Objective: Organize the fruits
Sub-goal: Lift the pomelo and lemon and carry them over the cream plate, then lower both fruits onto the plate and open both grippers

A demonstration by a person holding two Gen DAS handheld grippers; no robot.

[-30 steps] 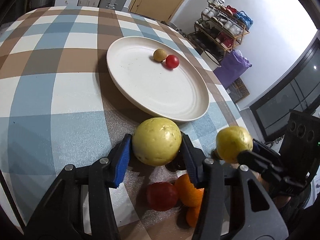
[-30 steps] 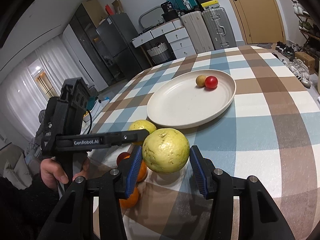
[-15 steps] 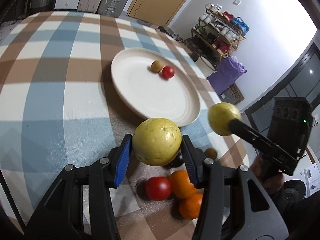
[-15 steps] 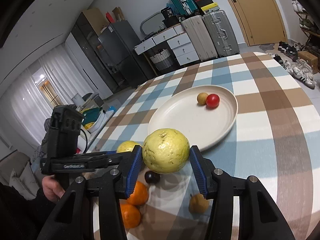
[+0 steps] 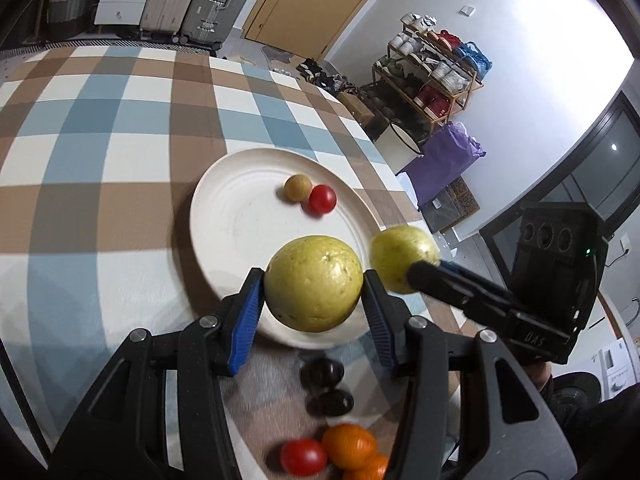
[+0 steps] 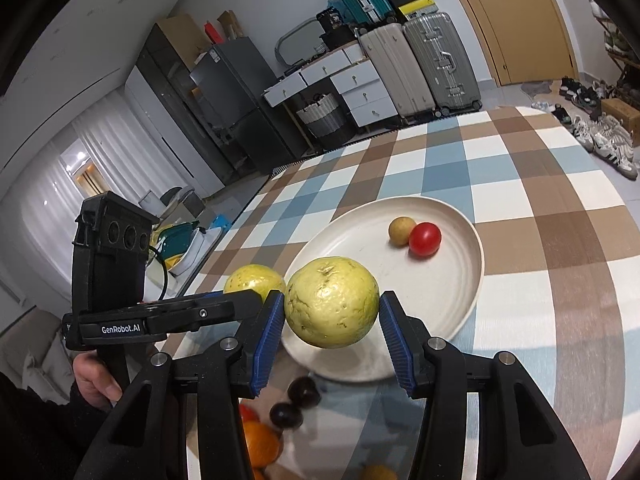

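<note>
Silver suitcases [image 6: 420, 64], white drawers [image 6: 360, 88], shoe rack [image 5: 436, 68], purple bag [image 5: 444, 160], checked tablecloth [image 5: 100, 128].

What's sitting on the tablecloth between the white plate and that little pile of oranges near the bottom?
Two dark round fruits, side by side on the checked cloth, between the plate and the oranges. The left wrist view shows it best.
</note>
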